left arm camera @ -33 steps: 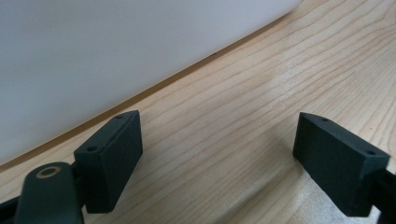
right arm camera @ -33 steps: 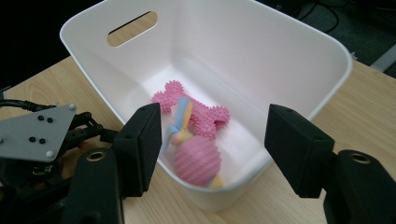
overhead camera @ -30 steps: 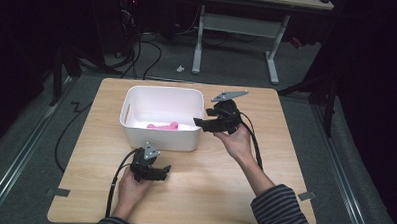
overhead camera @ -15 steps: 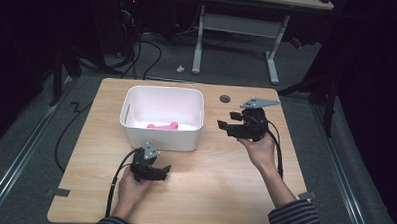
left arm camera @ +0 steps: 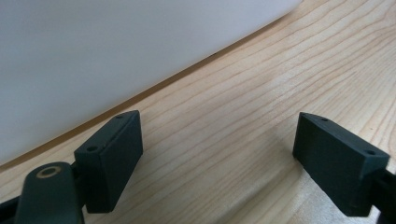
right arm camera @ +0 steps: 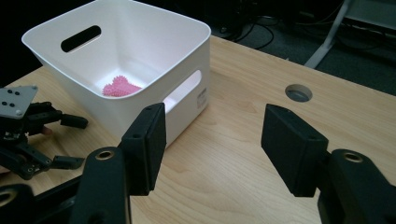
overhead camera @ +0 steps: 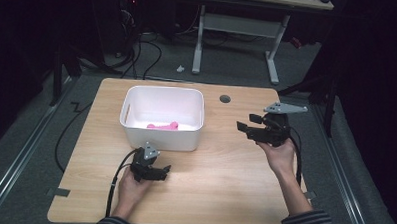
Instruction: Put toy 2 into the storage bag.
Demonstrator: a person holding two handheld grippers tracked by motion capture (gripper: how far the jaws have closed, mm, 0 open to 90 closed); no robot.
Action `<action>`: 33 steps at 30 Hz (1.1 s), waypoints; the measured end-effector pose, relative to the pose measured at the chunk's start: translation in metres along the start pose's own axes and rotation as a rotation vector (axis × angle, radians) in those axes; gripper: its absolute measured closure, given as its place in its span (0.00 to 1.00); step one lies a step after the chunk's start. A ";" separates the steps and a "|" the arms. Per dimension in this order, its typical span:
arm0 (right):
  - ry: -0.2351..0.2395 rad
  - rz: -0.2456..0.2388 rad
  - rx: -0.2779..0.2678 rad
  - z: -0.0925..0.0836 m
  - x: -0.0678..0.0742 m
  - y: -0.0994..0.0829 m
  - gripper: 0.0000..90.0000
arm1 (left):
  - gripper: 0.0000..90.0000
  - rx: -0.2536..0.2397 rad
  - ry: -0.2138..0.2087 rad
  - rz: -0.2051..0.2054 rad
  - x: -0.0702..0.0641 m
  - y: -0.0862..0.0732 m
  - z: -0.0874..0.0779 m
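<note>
A white bin (overhead camera: 160, 138) stands on the wooden table (overhead camera: 214, 167), with a pink spiky toy (overhead camera: 162, 125) lying on its floor. My left gripper (overhead camera: 165, 172) rests on the table just in front of the bin, jaws open and empty. In the left gripper view the pads (left arm camera: 112, 154) stand wide over bare wood beside the bin wall (left arm camera: 116, 56). My right gripper (overhead camera: 246, 121) hovers right of the bin, pointing toward it. Its jaws have just been closing a little, but a gap stays with nothing between them (right arm camera: 212, 144). The right gripper view has the bin (right arm camera: 187, 60) and toy (right arm camera: 120, 87) ahead.
A round cable hole (overhead camera: 225, 99) sits in the table behind the right gripper's jaws. Cables trail from both grippers toward the front edge. Beyond the table are a dark floor, cables and the white legs of another desk (overhead camera: 273, 59).
My right gripper has drawn back from the bin's right rim to the right side of the table. The left gripper has stayed put.
</note>
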State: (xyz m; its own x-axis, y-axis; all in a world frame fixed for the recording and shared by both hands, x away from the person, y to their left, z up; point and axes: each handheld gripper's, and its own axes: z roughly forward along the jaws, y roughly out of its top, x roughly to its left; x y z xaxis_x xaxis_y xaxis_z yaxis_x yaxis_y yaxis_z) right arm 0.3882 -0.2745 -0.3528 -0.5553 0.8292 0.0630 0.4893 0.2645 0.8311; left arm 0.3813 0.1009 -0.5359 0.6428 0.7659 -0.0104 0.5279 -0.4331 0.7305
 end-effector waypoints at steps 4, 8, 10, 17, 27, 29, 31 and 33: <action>-0.016 0.022 -0.002 -0.009 -0.006 -0.010 0.45 | 0.18 0.000 0.000 0.000 0.000 0.000 0.000; -0.024 0.049 -0.026 -0.018 -0.012 -0.020 0.45 | 0.18 0.000 0.000 0.000 0.000 0.000 0.000; -0.044 0.050 -0.017 -0.022 -0.015 -0.025 0.45 | 0.18 0.000 0.000 -0.001 0.000 0.000 0.000; -0.069 0.071 -0.032 -0.034 -0.018 -0.042 0.45 | 0.18 -0.001 0.000 -0.001 0.000 0.000 0.000; -0.055 0.129 -0.026 -0.028 -0.019 -0.077 0.45 | 0.18 0.000 0.000 0.000 0.000 0.000 0.000; -0.053 0.139 -0.026 -0.026 -0.019 -0.083 0.45 | 0.18 -0.001 0.000 0.000 0.000 0.000 0.000; -0.053 0.143 -0.021 -0.024 -0.018 -0.087 0.45 | 0.18 0.000 0.000 0.000 0.000 0.000 0.000; -0.053 0.151 -0.021 -0.022 -0.018 -0.091 0.45 | 0.18 0.000 0.000 0.000 0.000 0.000 0.000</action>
State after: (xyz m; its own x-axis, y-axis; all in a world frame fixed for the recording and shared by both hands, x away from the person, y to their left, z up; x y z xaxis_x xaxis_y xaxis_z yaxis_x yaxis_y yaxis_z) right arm 0.3385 -0.3241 -0.4172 -0.4399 0.8839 0.1588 0.5496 0.1251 0.8260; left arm 0.3812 0.1009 -0.5359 0.6428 0.7659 -0.0100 0.5275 -0.4331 0.7309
